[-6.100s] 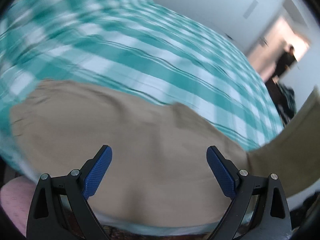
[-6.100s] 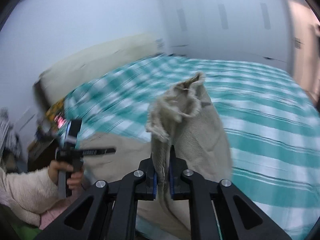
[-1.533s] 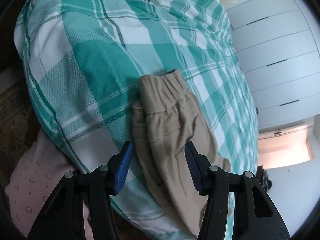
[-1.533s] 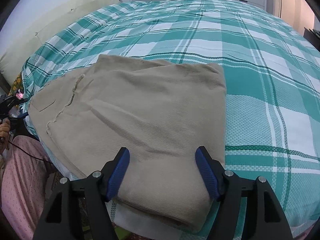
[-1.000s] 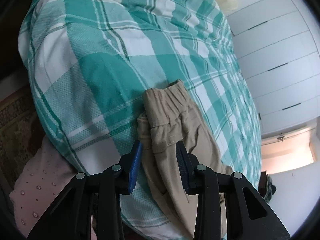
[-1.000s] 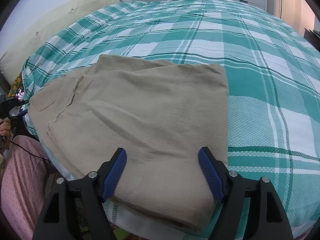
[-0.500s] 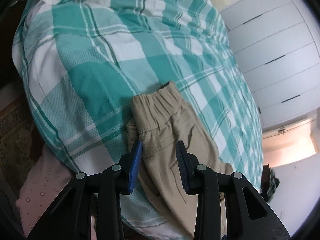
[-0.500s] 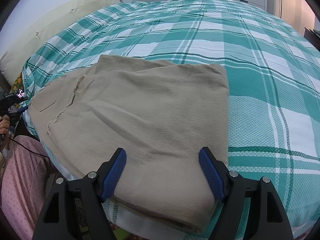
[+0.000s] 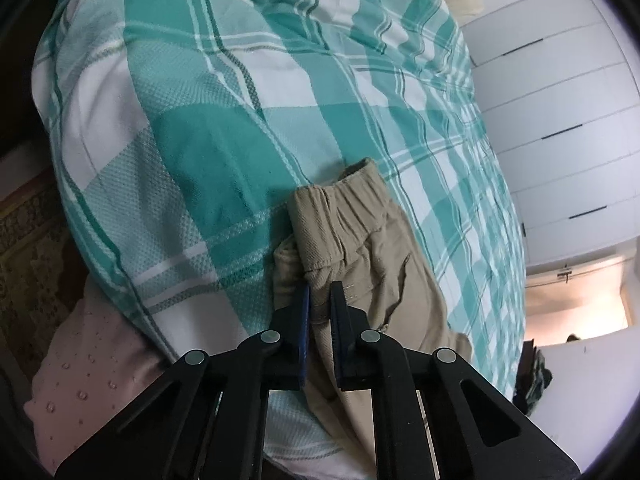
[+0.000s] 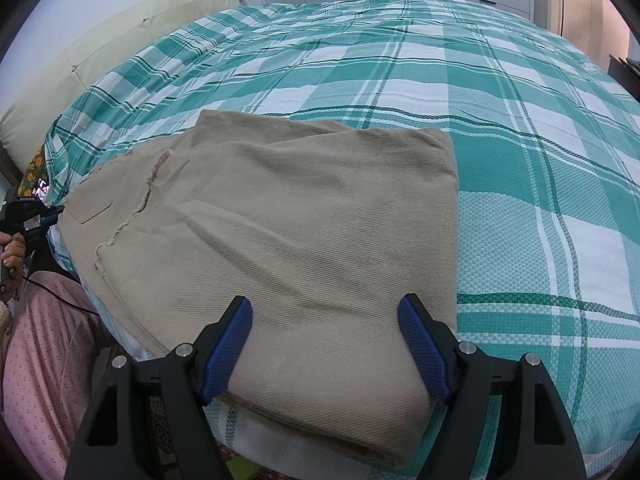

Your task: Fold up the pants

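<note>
Beige pants (image 10: 304,216) lie folded on the green plaid bedspread (image 10: 520,120), near the bed's front edge. In the left wrist view their elastic waistband end (image 9: 352,216) faces me. My left gripper (image 9: 319,300) is shut on the waistband corner of the pants. My right gripper (image 10: 326,320) is open, its blue pads on either side of the folded end of the pants, just above the cloth. The left gripper also shows small at the far left of the right wrist view (image 10: 44,212).
The bed edge drops off just below both grippers. A cream headboard (image 10: 120,40) stands at the back left. White wardrobe doors (image 9: 560,120) line the far wall. The person's pink dotted sleeve (image 10: 44,352) is at lower left.
My left gripper has shut on the waistband corner; half a second ago its jaws stood apart around it. The right gripper has stayed open over the folded end.
</note>
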`<action>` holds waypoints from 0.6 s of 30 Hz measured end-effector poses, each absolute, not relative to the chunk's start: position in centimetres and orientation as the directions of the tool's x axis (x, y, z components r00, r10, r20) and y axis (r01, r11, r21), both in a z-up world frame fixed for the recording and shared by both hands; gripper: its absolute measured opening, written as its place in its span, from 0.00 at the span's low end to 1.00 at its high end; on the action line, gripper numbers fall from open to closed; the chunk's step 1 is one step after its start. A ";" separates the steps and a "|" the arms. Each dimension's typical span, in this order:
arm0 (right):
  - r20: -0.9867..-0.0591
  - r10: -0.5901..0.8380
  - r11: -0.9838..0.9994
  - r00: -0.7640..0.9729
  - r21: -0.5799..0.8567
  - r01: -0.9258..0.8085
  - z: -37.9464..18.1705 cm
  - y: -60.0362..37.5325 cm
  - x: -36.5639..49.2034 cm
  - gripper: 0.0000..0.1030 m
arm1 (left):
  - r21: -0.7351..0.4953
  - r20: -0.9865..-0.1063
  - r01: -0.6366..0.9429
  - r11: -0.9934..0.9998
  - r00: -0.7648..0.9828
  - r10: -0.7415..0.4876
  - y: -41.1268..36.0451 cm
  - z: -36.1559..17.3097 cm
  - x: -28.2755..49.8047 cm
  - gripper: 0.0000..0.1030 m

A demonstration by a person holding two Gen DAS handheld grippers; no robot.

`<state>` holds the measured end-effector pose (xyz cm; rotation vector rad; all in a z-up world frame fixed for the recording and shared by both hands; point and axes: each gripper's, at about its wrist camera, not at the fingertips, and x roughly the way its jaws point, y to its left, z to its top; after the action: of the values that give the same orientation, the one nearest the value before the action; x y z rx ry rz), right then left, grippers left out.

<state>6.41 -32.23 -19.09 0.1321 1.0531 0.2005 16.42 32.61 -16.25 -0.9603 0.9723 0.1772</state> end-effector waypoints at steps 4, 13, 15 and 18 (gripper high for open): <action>-0.848 0.226 0.974 0.480 0.203 -0.099 -19.1 -32.1 6.4 0.74 | -0.548 -0.812 -0.549 0.631 0.531 -0.242 32.6 -17.0 16.4 0.07; -0.846 0.231 0.973 0.480 0.210 -0.099 -19.1 -32.1 6.4 0.75 | -0.652 -0.740 -0.571 0.499 0.621 -0.258 35.4 -16.9 13.8 0.46; -0.846 0.230 0.973 0.480 0.208 -0.100 -19.1 -32.2 6.3 0.76 | -0.653 -0.740 -0.555 0.515 0.611 -0.281 35.0 -17.4 13.9 0.38; -0.847 0.229 0.973 0.480 0.206 -0.100 -19.2 -32.2 6.3 0.76 | -0.660 -0.734 -0.525 0.538 0.603 -0.312 33.8 -18.2 14.4 0.29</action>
<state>6.33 -32.16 -19.15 0.1347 1.0514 0.2015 14.35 33.84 -18.17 -1.0358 0.9579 0.1527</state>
